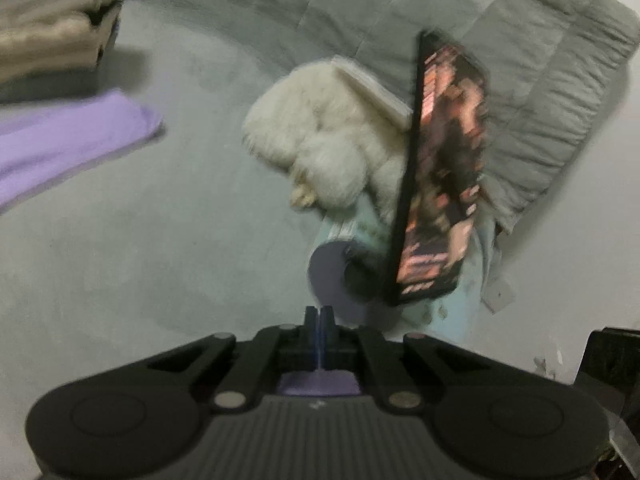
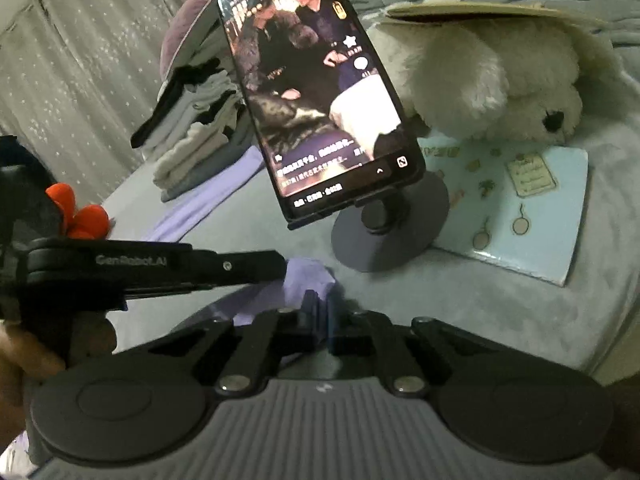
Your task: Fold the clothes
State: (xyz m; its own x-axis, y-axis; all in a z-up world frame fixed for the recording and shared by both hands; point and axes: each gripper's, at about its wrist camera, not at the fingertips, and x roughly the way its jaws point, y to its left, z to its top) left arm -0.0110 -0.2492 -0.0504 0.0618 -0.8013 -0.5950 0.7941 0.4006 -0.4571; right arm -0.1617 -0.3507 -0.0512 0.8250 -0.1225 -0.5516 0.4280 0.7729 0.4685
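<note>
Only from the right wrist: left tongs (image 2: 280,268) and right tongs (image 2: 320,312), both pinching lilac cloth (image 2: 308,276).

Lilac cloth (image 1: 60,136) at left of frame; white plush toy (image 1: 332,140) at centre; pale blue notebook (image 2: 516,208) with small drawings, right; grey bedspread (image 1: 120,260); black grippers (image 1: 319,316).

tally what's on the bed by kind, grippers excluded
Purple cloth: 1
Folded clothes stack: 1
Phone on stand: 1
White plush toy: 1
Light-blue booklet: 1
Book on the plush: 1
Total: 6
</note>
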